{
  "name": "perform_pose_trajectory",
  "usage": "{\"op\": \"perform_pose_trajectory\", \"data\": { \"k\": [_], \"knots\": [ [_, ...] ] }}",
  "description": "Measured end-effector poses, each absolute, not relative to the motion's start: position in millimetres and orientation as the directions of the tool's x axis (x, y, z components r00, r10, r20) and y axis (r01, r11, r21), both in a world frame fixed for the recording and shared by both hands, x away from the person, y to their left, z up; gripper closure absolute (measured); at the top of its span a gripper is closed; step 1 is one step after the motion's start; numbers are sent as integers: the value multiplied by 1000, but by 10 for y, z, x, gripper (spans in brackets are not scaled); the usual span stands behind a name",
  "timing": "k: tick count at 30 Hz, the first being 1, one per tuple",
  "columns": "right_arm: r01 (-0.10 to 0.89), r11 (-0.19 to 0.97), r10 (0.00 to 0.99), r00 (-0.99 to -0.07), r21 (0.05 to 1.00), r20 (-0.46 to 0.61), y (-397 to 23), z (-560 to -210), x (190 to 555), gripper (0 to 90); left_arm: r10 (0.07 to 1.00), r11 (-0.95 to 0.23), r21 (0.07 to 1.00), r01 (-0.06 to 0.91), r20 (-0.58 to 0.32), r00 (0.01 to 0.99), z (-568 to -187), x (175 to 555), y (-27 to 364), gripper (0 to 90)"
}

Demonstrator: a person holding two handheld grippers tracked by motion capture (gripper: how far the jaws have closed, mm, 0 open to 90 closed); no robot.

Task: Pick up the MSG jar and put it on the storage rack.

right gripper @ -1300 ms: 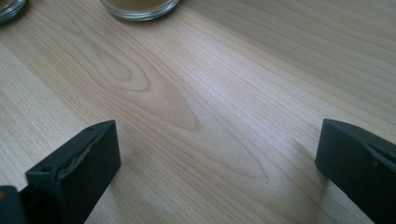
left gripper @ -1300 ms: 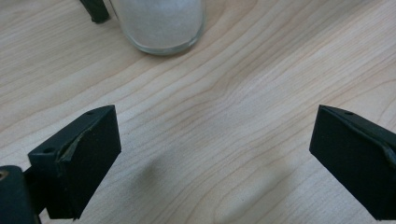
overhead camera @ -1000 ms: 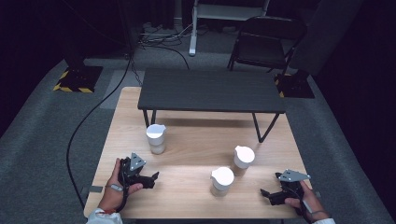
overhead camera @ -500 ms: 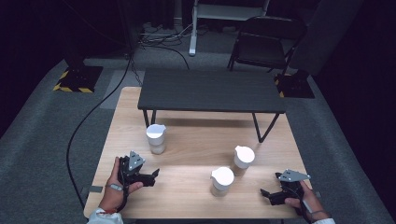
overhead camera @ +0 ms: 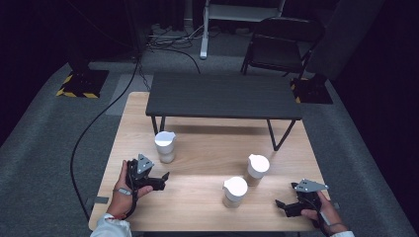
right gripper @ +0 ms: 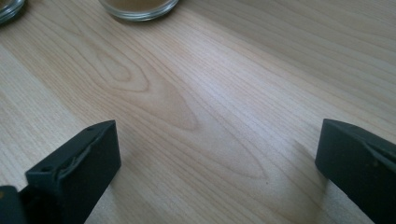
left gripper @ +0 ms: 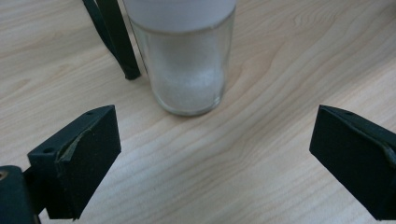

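Observation:
Three glass jars with white lids stand on the wooden table (overhead camera: 197, 168): one at the left (overhead camera: 165, 146), one at the right (overhead camera: 257, 169) and one nearer the front (overhead camera: 234, 191). My left gripper (overhead camera: 164, 180) is open, low over the table just in front of the left jar. In the left gripper view that jar (left gripper: 187, 60) holds a white powder and stands a short way beyond the spread jaws. My right gripper (overhead camera: 282, 207) is open near the front right corner. Bare wood lies between its jaws, and a jar base with brown contents (right gripper: 138, 7) sits farther off.
A low dark table (overhead camera: 222, 96) stands on the far half of the wooden table; one of its black legs (left gripper: 114, 37) is just left of the jar. A black chair (overhead camera: 281, 44) and a cable (overhead camera: 94, 128) are on the floor beyond.
My left gripper's jaws have shifted slightly toward the left jar. The right gripper and the jars have stayed put.

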State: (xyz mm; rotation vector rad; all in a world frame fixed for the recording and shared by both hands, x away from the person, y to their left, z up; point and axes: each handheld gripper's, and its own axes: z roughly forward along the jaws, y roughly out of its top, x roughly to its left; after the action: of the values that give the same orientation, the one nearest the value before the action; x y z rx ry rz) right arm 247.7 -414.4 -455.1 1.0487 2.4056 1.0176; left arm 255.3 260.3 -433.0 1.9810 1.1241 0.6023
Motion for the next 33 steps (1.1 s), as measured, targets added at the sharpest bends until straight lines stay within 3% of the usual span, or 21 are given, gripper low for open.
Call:
{"op": "perform_pose_trajectory", "data": {
  "k": [21,33],
  "knots": [
    [504,475,736,-677,722,-12,-4144,-4551,2477,0,860,-228,837,498,-67,506,-4280,2816,2685,13],
    [504,475,737,-676,721,-12,-4141,-4550,2478,0,861,-226,835,502,-70,503,-4280,2951,2622,15]
  ]
}}
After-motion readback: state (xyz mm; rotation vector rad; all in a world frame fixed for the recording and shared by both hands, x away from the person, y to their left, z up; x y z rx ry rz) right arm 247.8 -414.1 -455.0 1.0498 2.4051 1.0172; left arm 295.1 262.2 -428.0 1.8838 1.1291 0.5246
